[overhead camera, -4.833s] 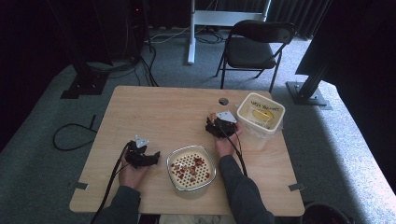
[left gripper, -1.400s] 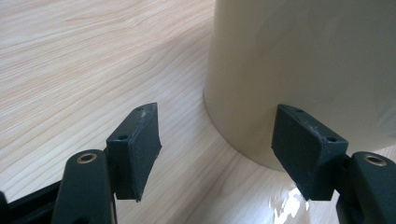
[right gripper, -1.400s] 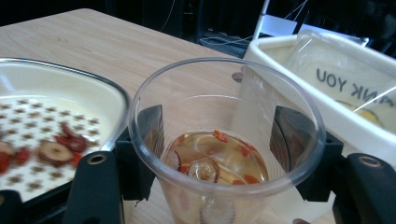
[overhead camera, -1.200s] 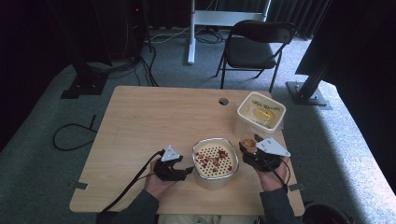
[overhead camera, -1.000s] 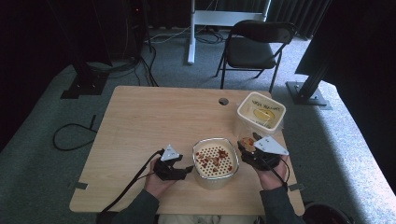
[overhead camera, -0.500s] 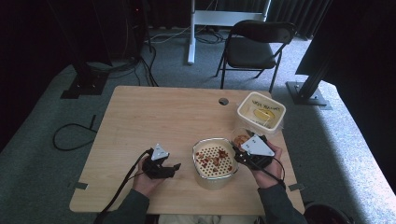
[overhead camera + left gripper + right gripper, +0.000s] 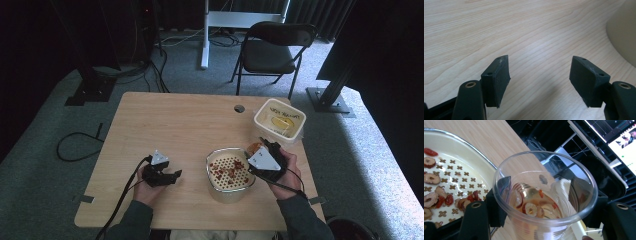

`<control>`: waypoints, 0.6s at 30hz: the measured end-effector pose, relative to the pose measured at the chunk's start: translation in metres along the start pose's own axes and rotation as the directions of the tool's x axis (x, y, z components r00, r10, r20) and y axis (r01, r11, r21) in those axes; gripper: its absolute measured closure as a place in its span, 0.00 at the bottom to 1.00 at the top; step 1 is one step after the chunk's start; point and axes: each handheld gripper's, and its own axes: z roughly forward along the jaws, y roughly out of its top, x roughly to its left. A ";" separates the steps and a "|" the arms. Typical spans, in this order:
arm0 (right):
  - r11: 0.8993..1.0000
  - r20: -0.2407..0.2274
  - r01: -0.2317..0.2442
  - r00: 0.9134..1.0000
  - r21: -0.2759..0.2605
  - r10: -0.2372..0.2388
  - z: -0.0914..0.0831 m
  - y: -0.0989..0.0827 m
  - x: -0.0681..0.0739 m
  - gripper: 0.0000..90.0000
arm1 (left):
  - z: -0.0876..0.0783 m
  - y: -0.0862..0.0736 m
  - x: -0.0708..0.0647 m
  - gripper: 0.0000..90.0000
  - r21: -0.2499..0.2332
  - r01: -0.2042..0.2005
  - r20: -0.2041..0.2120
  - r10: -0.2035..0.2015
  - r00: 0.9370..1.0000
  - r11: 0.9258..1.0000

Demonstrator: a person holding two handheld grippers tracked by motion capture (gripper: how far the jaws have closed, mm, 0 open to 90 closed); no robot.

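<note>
Beside the strainer bowl (image 7: 231, 174), near the table's (image 7: 175, 120) front edge, my right tool (image 7: 544, 202) grips one clear plastic cup (image 7: 545, 195) of liquid and dried fruit slices. The cup is probably light, thin-walled and easily crushed; hold it mid-wall. My left tool (image 7: 540, 75) stands open, empty. One lidless tub (image 7: 278, 120) sits behind.
</note>
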 end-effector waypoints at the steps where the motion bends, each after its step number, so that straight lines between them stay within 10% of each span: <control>1: 1.000 0.007 0.024 1.000 0.005 -0.024 0.000 0.001 0.001 0.39 | 0.000 0.000 0.001 0.37 0.002 0.000 0.000 0.000 1.000 1.000; 18: 0.959 0.011 0.278 0.960 0.047 -0.279 0.003 0.016 0.010 0.39 | 0.003 0.000 0.003 0.37 0.011 0.015 0.005 -0.015 1.000 1.000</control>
